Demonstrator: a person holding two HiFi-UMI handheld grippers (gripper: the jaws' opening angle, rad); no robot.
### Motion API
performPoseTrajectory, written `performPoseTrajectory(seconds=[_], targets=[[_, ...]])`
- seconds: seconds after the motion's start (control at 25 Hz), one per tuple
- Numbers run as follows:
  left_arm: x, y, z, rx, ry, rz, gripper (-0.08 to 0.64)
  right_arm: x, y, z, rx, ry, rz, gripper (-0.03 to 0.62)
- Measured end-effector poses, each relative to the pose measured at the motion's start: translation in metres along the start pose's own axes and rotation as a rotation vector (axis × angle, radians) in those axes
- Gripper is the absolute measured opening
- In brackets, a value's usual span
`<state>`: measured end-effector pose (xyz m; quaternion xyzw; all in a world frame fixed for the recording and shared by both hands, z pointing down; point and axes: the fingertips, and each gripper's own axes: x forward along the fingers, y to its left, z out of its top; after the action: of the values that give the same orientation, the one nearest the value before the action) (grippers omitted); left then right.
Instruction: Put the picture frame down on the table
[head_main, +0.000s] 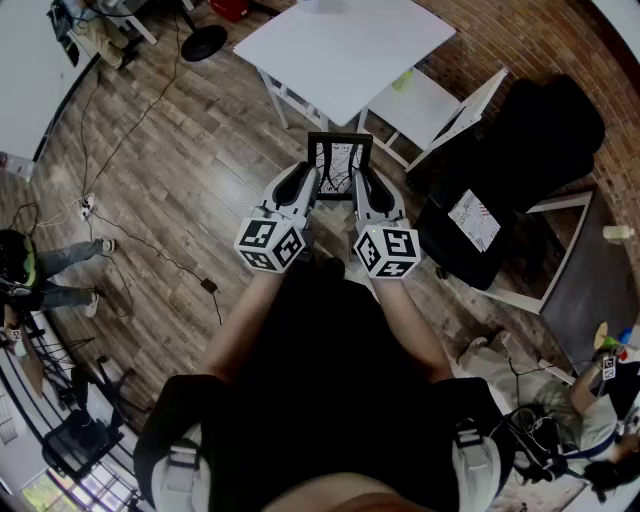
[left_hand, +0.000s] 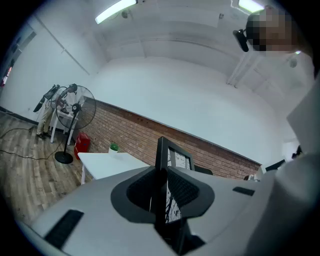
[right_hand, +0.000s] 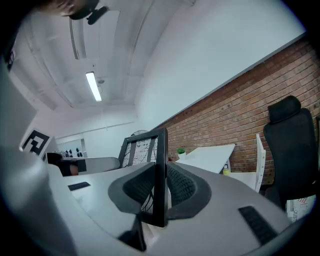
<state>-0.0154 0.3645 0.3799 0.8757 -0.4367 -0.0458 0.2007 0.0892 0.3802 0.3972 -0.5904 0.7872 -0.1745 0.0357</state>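
Black frame (head_main: 339, 163), pinched by left gripper (head_main: 305, 187) and right gripper (head_main: 368, 190), seems mid-carry; next it needs lowering onto the table (head_main: 345, 50).

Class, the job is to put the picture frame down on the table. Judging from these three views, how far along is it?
Done: the picture frame is picked up, with the left gripper shut on one side edge and the right gripper on the other.
In hand: it is held upright in the air, apparently just short of the white table.
Left: carry it over the tabletop, lower it and open both grippers.
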Motion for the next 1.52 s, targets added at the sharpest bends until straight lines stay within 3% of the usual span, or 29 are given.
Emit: performPoseTrajectory(seconds=[0.88, 1.52], targets=[[-0.031, 0.009, 0.004, 0.005, -0.013, 0.007, 0.079, -0.01, 0.031, -0.003, -0.023, -0.013, 0.026, 0.065], [0.0, 0.062, 0.008, -0.01, 0.022, 0.011, 0.079, 0.048, 0.036, -0.009, -0.051, 0.031, -0.017, 0.066]])
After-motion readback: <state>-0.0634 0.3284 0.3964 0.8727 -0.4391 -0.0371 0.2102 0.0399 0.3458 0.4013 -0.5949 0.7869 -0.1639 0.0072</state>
